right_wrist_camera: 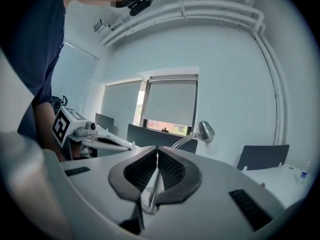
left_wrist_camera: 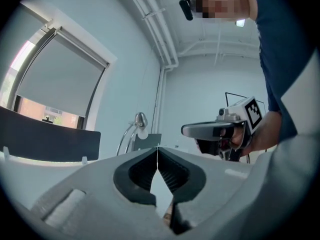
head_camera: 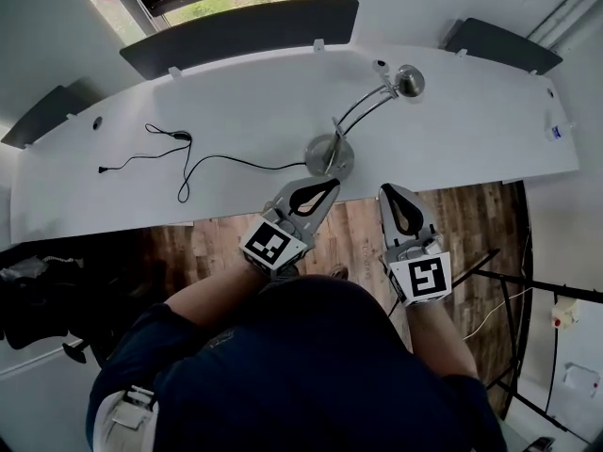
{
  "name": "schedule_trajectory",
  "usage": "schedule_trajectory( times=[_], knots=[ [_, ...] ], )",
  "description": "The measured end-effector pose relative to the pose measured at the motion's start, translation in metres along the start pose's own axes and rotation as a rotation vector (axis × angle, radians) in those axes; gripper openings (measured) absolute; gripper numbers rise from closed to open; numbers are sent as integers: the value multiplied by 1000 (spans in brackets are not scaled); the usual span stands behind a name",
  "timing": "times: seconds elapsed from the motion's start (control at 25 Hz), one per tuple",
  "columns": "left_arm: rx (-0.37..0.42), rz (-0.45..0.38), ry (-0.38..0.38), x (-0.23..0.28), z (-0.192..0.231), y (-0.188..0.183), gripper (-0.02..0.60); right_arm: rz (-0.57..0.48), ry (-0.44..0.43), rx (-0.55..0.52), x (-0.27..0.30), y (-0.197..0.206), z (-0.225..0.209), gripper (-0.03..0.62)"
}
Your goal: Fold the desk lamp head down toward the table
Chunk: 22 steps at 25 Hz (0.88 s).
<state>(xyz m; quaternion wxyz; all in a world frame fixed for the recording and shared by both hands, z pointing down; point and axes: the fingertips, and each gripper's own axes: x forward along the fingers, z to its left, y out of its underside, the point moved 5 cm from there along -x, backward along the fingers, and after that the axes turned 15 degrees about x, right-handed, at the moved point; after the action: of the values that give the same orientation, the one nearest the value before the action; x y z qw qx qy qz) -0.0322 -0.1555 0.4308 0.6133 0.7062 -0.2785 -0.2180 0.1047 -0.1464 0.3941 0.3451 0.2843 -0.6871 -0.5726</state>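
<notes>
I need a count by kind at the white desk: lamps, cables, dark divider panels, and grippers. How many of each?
Desk lamp: 1
Black cable: 1
Dark divider panels: 3
Grippers: 2, left gripper, right gripper
Total: 7

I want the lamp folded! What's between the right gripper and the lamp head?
Only bare white desk, shown in the head view, separates the right gripper from the lamp head.
</notes>
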Motion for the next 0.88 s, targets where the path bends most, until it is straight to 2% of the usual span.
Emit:
schedule_trajectory(
  times=[0.16,0.36,0.48,0.64,0.88],
  knots=[
    [42,52,-2,16,21,38,6,20,32,-40,19,0,-6,12],
    [42,100,19,33,37,75,9,51,101,-107,38,-3,-22,14],
    [38,132,24,41,44,92,48,70,117,-150,46,-7,-29,15],
    [33,150,23,56,56,105,95,100,140,-231,57,-14,-42,69],
    [35,180,11,80,68,117,155,166,193,-359,73,-17,-59,91]
  ],
)
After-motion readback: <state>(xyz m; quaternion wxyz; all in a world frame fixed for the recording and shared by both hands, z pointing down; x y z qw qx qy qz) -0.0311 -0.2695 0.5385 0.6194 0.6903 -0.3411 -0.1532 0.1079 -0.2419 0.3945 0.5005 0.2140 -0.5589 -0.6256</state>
